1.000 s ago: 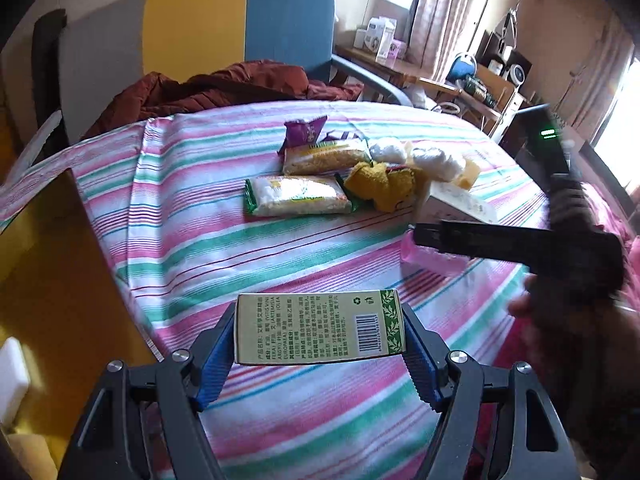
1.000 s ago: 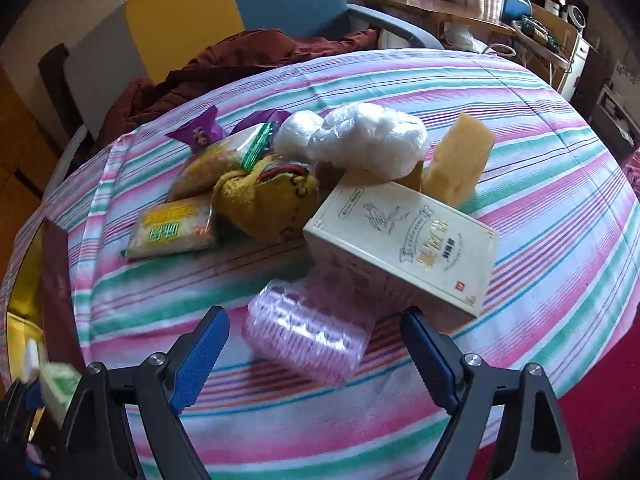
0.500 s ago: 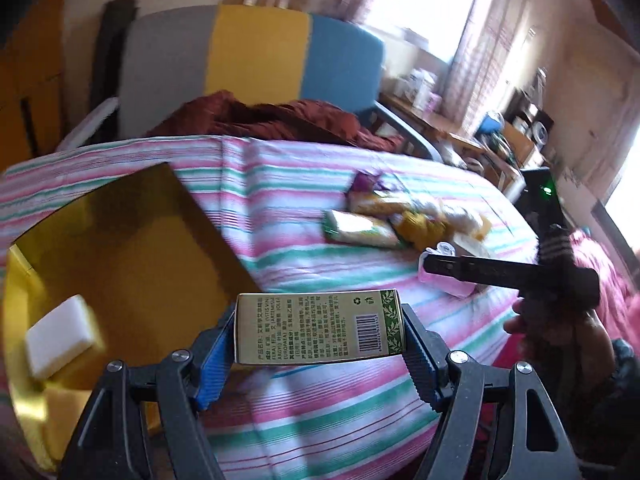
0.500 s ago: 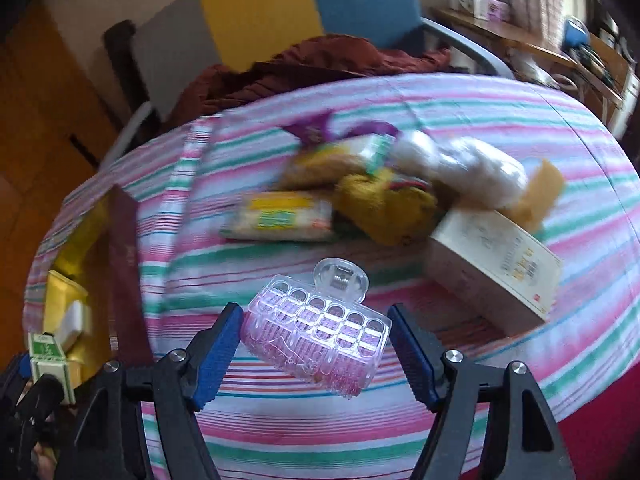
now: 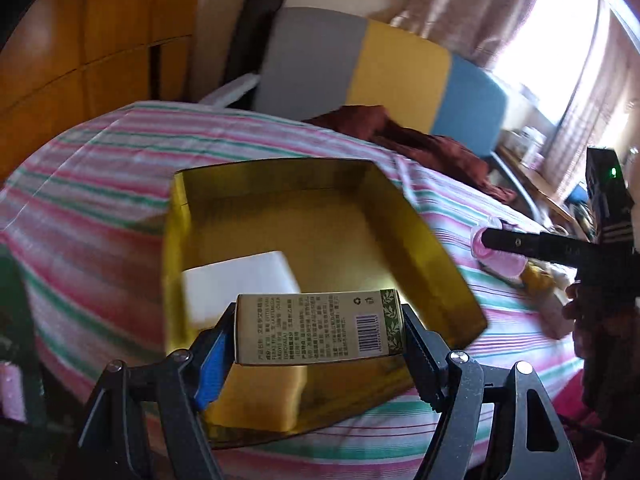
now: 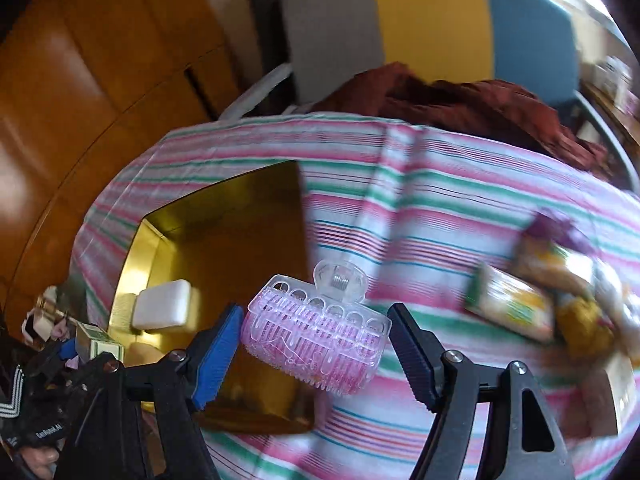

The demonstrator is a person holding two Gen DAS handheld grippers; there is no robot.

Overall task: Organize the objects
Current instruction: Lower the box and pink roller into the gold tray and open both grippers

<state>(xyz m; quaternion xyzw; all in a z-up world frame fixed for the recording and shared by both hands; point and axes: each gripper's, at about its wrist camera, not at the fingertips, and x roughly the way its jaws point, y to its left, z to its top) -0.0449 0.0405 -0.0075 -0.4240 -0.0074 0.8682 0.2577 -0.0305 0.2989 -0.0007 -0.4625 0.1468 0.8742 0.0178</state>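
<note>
Tray (image 5: 416, 236) lies directly below and ahead of my left gripper (image 5: 318, 330), which clamps the green carton (image 5: 316, 328) crosswise over its near end. My right gripper (image 6: 316, 344), clenched on the pink hair clip (image 6: 316, 340), sits just right of the tray's wall, farther off.

Both tools, loaded, now above gold box (image 5: 416, 236)

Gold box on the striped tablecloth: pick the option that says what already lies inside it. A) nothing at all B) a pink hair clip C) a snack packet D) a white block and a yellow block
D: the left wrist view shows a white block and a yellow block lying inside the gold box, while the pink hair clip sits in the right gripper.
</note>
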